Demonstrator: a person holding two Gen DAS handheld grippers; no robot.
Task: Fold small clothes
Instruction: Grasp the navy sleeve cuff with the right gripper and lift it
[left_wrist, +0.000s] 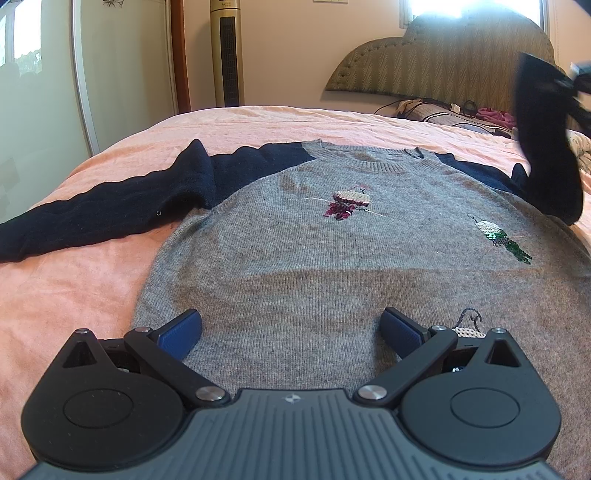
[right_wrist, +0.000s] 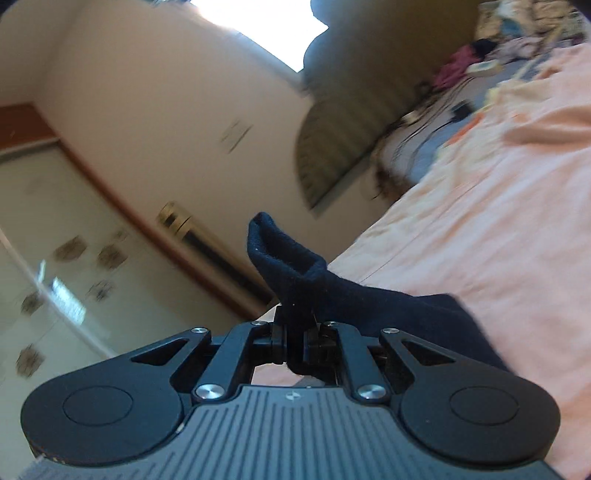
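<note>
Item: small grey knitted sweater (left_wrist: 295, 258) with navy sleeves and sequin motifs, lying flat, front up, on the peach-pink bed cover (left_wrist: 74, 295), filling the centre of the left wrist view.

Right gripper (right_wrist: 295, 343): fingers clenching the cuff of the right navy sleeve (right_wrist: 295, 266), which is sticking up between them at frame centre; in the left view this sleeve is hanging lifted at the upper right.

Left gripper (left_wrist: 291, 332): fingers standing released, hovering over the hem at the lower frame, grey knit showing between them.

Left navy sleeve (left_wrist: 110, 218): lying outstretched, middle left.

Handling: judged best carrying the cuff across the chest, laying it flat, avoiding twisting.
</note>
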